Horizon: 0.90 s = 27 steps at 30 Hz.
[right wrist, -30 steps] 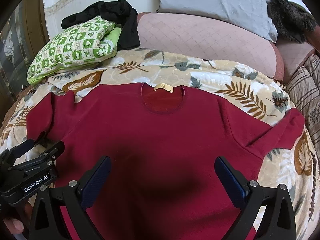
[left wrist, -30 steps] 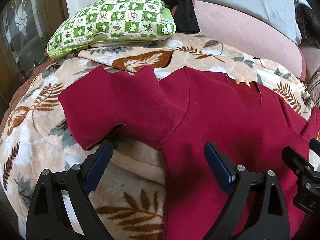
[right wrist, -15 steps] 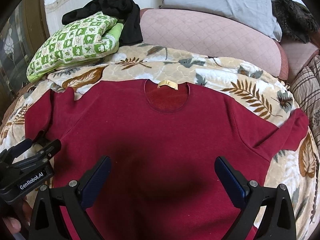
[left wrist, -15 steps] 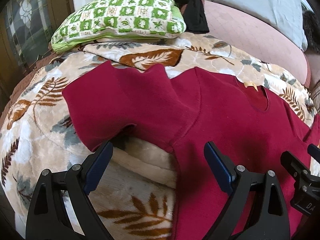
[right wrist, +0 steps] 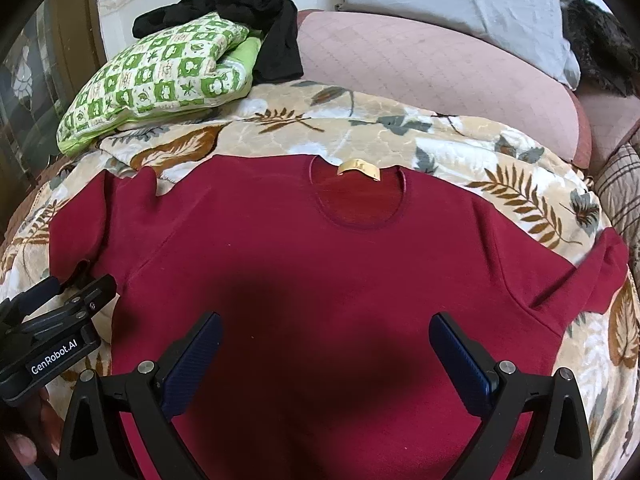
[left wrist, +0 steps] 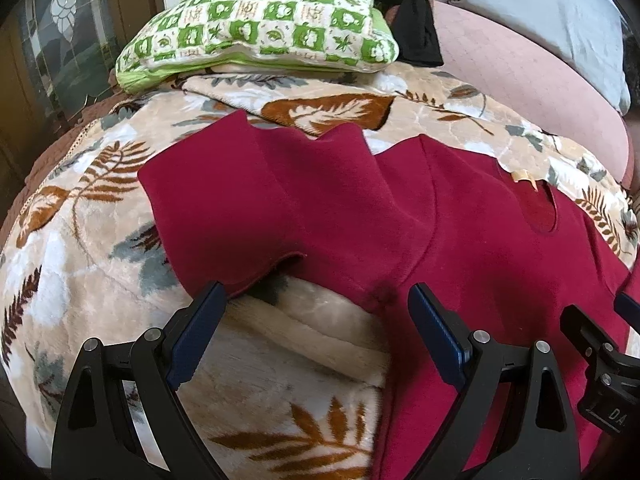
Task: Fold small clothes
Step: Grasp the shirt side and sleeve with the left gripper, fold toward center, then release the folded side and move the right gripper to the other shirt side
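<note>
The dark red short-sleeved shirt [right wrist: 320, 280] is lying flat on the leaf-patterned blanket [left wrist: 100, 240], its sleeve hem just ahead of the left tool [left wrist: 312, 320], jaws spread empty; the right tool [right wrist: 324, 344], also released, is hovering mid-body.

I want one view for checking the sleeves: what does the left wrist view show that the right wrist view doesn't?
Only the left wrist view shows the left sleeve's underarm close up, between the open left gripper. Only the right wrist view shows the right sleeve, the whole neckline and the open right gripper. Both show the red shirt, leaf blanket and green checked pillow.
</note>
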Tool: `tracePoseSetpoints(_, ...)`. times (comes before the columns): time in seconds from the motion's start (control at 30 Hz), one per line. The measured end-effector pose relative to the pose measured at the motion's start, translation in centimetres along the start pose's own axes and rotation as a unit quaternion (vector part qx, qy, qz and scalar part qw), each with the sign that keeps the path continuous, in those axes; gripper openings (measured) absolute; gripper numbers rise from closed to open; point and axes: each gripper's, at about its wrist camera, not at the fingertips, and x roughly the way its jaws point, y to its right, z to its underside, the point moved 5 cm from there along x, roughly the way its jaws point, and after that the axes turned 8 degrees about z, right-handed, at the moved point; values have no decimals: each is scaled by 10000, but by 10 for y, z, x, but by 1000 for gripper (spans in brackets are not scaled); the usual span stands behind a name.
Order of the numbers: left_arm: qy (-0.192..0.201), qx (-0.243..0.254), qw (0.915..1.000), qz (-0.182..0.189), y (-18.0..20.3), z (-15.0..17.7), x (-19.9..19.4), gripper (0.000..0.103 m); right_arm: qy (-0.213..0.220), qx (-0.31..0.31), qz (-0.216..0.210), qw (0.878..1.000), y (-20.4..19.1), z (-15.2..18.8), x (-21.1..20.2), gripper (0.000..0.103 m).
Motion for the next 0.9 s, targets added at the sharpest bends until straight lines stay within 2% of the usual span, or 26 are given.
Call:
tracePoseSetpoints(0.43,-28,-23,10000,-58,-5,0,4,93,-91,-63,-82,9999,-13,-2,7,103)
tracePoseSetpoints(0.9,-43,-257,9996,-118,-23,-4,3,93,-62,-235,-190,9995,-36,-9,8,103)
